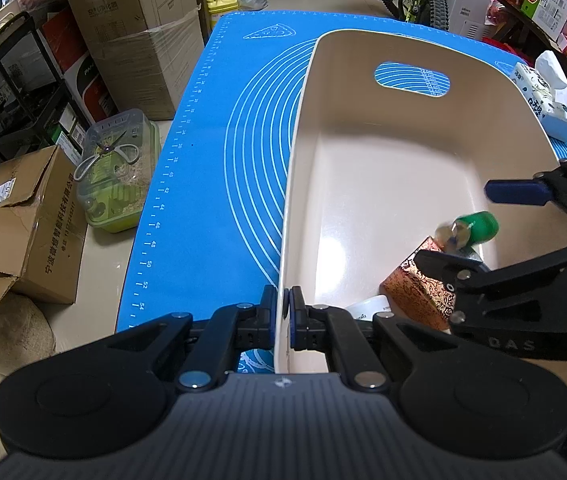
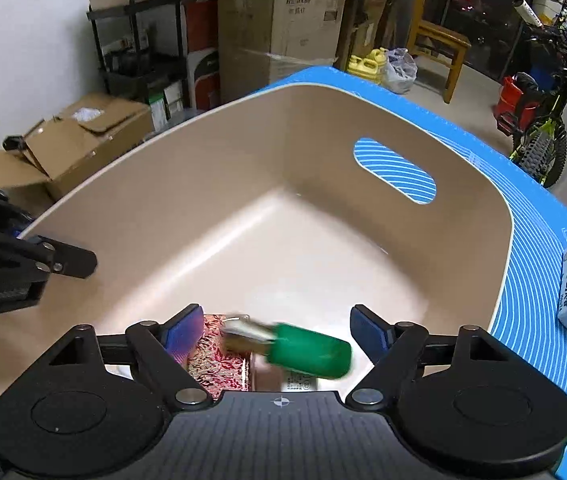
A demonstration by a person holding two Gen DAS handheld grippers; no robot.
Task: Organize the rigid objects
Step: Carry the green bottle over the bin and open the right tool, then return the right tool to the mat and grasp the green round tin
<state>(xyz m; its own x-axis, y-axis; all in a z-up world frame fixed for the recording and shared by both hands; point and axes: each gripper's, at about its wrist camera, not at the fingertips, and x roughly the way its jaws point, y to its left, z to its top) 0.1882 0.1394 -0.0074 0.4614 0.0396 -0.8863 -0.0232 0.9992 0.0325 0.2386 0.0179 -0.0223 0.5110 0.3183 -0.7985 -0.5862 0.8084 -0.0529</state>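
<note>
Left gripper clamping the bin wall, right gripper gaping over the bin's near corner.

Left wrist view: I'm pinching the bin [image 1: 363, 184] wall with my left gripper [image 1: 282, 312], pads pressing either side of it, on the blue mat [image 1: 211, 184]. Right wrist view: I'm holding my right gripper [image 2: 279, 330] wide apart, gripping nothing; the blurred green-capped bottle [image 2: 307, 350] is lying between its fingers, touching neither, beside the patterned box [image 2: 219, 364] inside the bin.
</note>
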